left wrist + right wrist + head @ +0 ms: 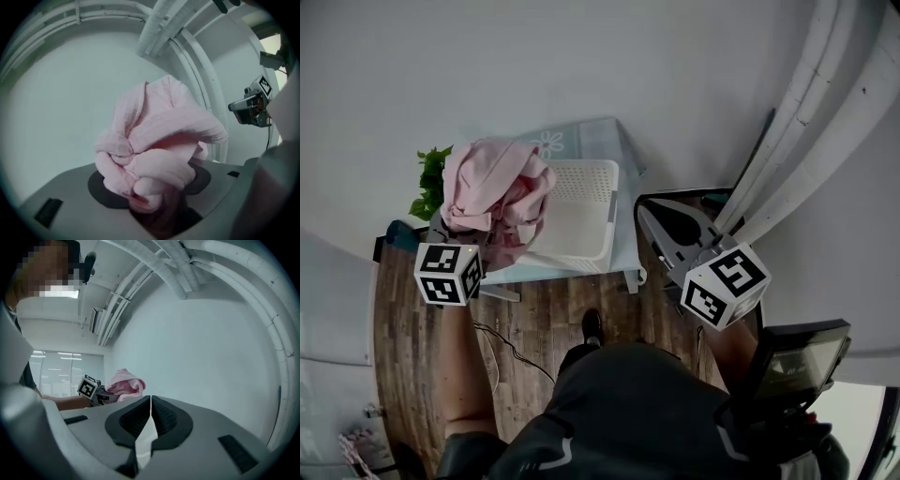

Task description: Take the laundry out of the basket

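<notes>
The left hand-held gripper (152,206) is clamping the pink laundry (159,145), holding it over the basket's (581,211) left edge; the right hand-held gripper (150,401) is hovering empty, jaws together

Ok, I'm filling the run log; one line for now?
left tongs: shut on pink garment | right tongs: shut, empty | basket: beside garment

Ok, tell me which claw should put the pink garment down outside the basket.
Left. The left claw grips the pink garment, held up near the white laundry basket; the right claw is shut and empty.
</notes>
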Demonstrator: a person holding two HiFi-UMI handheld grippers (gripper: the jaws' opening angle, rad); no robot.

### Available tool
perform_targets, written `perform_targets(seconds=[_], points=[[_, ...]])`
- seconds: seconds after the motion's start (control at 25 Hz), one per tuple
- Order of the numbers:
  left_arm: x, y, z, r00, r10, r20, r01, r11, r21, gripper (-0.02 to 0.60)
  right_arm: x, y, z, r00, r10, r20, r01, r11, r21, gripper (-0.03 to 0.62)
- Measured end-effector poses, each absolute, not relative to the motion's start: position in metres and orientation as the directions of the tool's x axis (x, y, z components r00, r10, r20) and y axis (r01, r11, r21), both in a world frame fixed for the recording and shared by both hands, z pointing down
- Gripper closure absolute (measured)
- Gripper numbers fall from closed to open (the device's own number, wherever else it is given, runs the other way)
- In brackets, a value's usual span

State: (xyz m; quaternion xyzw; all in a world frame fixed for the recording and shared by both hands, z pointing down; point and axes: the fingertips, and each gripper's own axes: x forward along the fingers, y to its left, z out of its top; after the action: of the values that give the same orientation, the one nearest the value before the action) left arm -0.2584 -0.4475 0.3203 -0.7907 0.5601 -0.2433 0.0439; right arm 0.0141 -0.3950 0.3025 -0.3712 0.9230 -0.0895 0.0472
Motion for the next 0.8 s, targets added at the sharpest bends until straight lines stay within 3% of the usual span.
perform_targets(seconds=[0.28,0.8], points=[[-0.276,-0.394,0.285,0.148,-0.97,0.194,-0.941,-0.198,-0.275,0.302,-0.003,-0.392,0.304,-0.797,-0.602,-0.044,-0.584,0.788,-0.193,0.574],[-0.367,-0.259,0.275,-0.1,-0.993,0.061,-0.983,0.089,-0.163,0.302,-0.117,-0.35,0.289,-0.905,-0.421,-0.066,-0.404,0.897,-0.181,0.574]])
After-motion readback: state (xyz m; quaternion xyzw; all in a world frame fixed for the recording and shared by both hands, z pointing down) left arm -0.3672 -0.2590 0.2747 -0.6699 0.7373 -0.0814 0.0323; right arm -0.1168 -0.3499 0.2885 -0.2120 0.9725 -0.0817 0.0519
